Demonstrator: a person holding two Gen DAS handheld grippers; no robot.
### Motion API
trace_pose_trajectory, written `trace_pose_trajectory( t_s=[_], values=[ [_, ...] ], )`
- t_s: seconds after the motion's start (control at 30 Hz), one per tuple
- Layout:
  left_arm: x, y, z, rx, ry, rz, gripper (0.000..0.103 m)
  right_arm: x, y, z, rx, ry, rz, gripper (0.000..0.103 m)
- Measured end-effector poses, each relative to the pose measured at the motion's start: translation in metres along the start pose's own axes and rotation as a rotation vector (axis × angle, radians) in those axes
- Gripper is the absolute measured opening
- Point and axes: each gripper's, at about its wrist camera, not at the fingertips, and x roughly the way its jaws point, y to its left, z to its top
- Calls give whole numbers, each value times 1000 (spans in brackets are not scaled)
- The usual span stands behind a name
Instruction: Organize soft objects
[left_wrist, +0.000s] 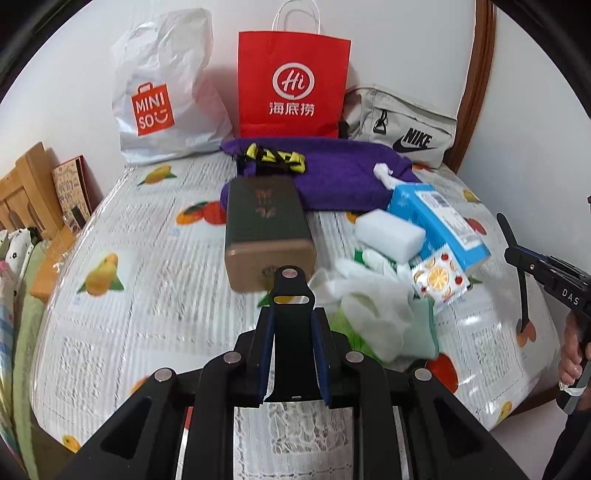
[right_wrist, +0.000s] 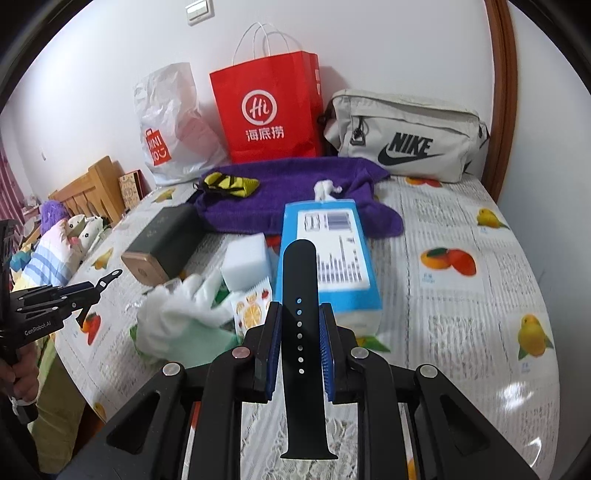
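My left gripper (left_wrist: 291, 325) is shut on a short black watch strap piece (left_wrist: 290, 295) with a metal slot, held above the table's front. My right gripper (right_wrist: 300, 325) is shut on a long black watch strap (right_wrist: 300, 295) with holes, held upright over the front edge. On the table lie a purple towel (left_wrist: 332, 173) (right_wrist: 295, 188), yellow-black socks (left_wrist: 273, 157) (right_wrist: 229, 184), a white sponge (left_wrist: 389, 230) (right_wrist: 245, 264), white gloves (left_wrist: 369, 306) (right_wrist: 184, 299) and a green cloth (left_wrist: 424, 328) (right_wrist: 192, 341).
A dark green box (left_wrist: 266, 225) (right_wrist: 162, 243), a blue tissue pack (left_wrist: 439, 218) (right_wrist: 332, 254) and a fruit-print packet (left_wrist: 439, 280) lie mid-table. A white Miniso bag (left_wrist: 162, 96), red paper bag (left_wrist: 293, 81) and grey Nike bag (right_wrist: 402, 136) stand at the back wall.
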Motion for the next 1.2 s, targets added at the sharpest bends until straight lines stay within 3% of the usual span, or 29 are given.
trace_pose_trajectory(
  t_s=[0.57,1.2],
  values=[
    [7,5,61,10,-44,20,20,22,4,60,-27,-24,31,19],
    [56,17,119,7,-30,20,20,78,-4,118,-24,-13,46,19]
  ],
)
